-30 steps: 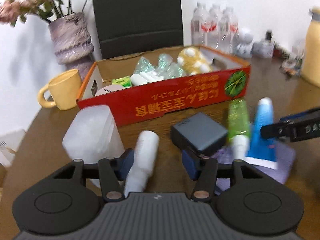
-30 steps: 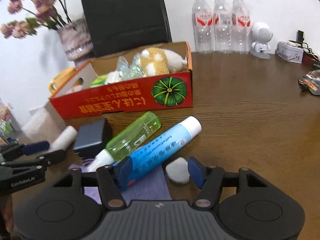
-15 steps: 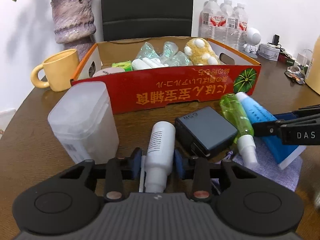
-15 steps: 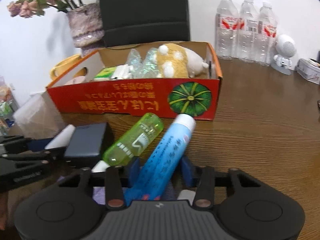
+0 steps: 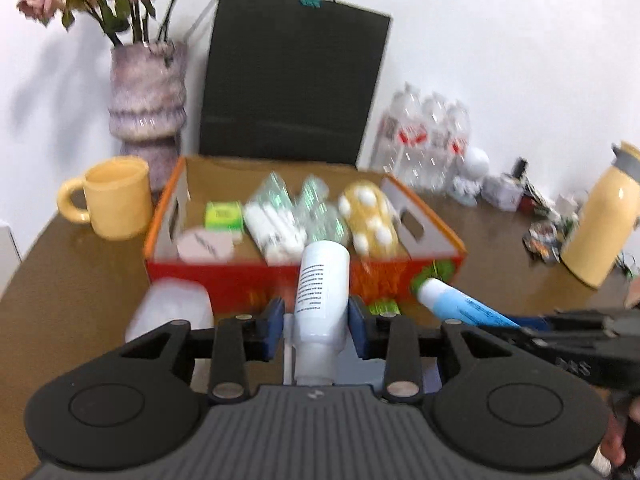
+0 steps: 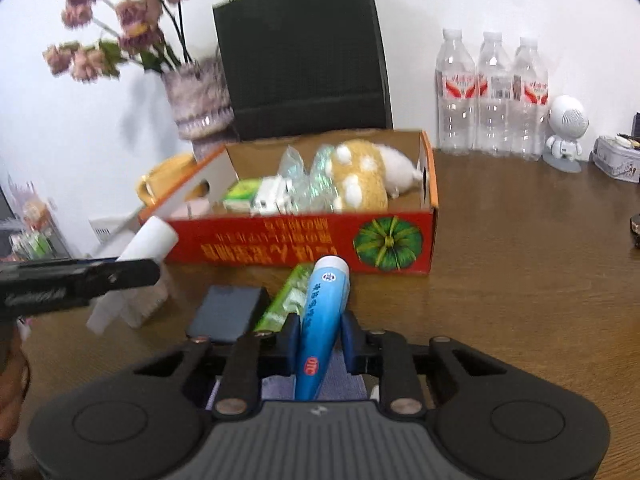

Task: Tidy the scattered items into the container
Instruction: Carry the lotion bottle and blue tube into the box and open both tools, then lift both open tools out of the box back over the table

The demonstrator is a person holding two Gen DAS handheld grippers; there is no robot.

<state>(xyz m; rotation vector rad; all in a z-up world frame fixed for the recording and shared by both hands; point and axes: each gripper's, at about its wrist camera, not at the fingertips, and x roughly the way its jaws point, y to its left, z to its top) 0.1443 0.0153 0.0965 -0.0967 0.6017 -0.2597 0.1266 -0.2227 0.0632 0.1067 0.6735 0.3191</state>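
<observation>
My left gripper [image 5: 316, 326] is shut on a white bottle [image 5: 323, 292] and holds it raised in front of the red cardboard box [image 5: 256, 280]. My right gripper [image 6: 320, 340] is shut on a blue tube [image 6: 322, 320], lifted off the table, its white cap toward the box [image 6: 304, 246]. The box holds a yellow plush toy [image 6: 360, 184], clear packets, a green packet and white items. A green spray bottle [image 6: 288, 300] and a dark grey block [image 6: 228, 314] lie on the table before the box. A purple cloth [image 6: 340, 380] lies under the right gripper.
A translucent plastic container [image 5: 172, 312] stands left of the box. A yellow mug [image 5: 112, 196], a vase of flowers [image 5: 146, 92] and a black bag [image 5: 292, 76] stand behind. Water bottles [image 6: 492, 92], a white figurine [image 6: 566, 128] and a yellow flask [image 5: 600, 220] stand at the right.
Both grippers closed on their items and lifted them: the left raised the white bottle, the right raised the blue tube, both toward the box.
</observation>
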